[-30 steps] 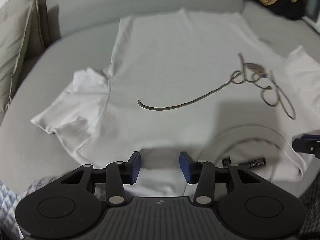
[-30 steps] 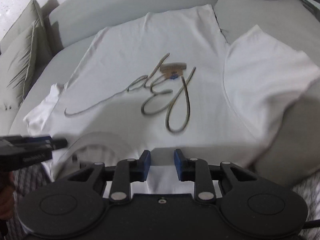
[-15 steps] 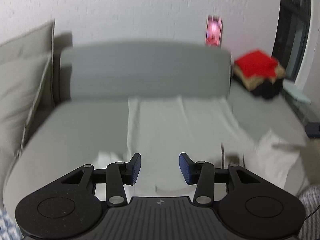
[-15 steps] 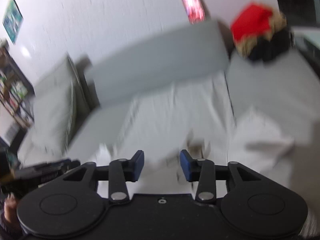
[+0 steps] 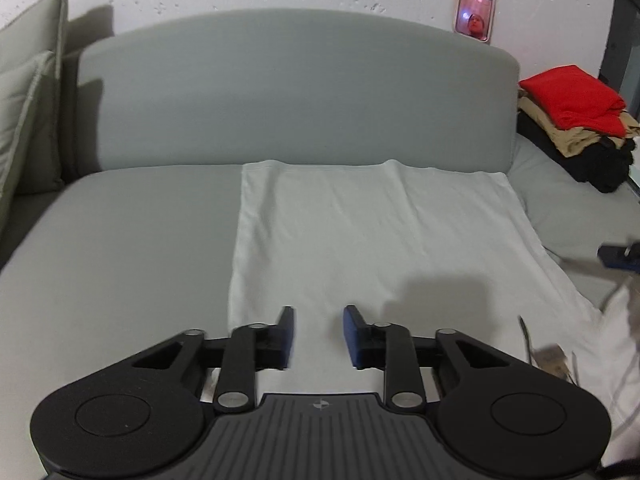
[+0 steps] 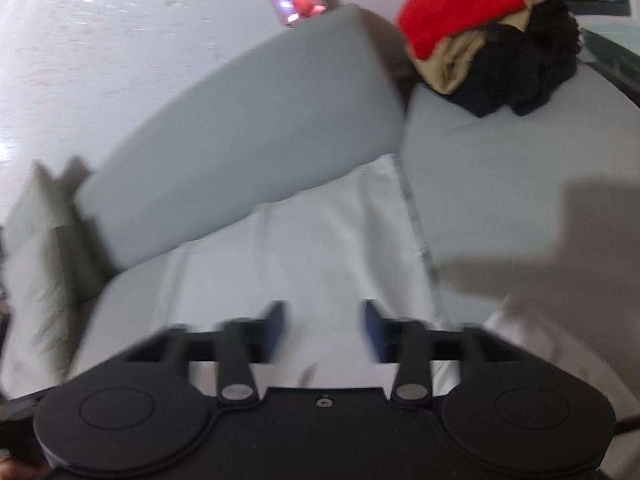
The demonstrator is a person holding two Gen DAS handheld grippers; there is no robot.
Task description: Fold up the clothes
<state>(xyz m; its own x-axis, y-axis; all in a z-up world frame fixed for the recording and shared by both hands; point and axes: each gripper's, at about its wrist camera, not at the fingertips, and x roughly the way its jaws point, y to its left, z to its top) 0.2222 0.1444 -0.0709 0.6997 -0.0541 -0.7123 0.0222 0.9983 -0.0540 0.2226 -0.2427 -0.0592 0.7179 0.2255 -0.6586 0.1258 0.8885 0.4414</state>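
A white T-shirt (image 5: 360, 240) lies flat on the grey sofa seat (image 5: 120, 240), hem toward the backrest. It also shows, blurred, in the right wrist view (image 6: 304, 248). My left gripper (image 5: 318, 336) is open and empty, held above the shirt's near part. My right gripper (image 6: 324, 330) is open and empty over the shirt's right side; its tip shows at the right edge of the left wrist view (image 5: 620, 256). A sleeve (image 5: 612, 344) and part of the shirt's script print (image 5: 526, 336) show at lower right.
A stack of folded clothes, red on top (image 5: 572, 100) over tan and black, sits on the sofa's right end (image 6: 496, 28). A phone (image 5: 476, 10) leans on the wall above the backrest (image 5: 296, 92). Cushions (image 5: 24, 112) stand at the left.
Both grippers have lifted and tilted up from looking down at the shirt's collar end to looking along it at the backrest. The right gripper's fingers have opened wider.
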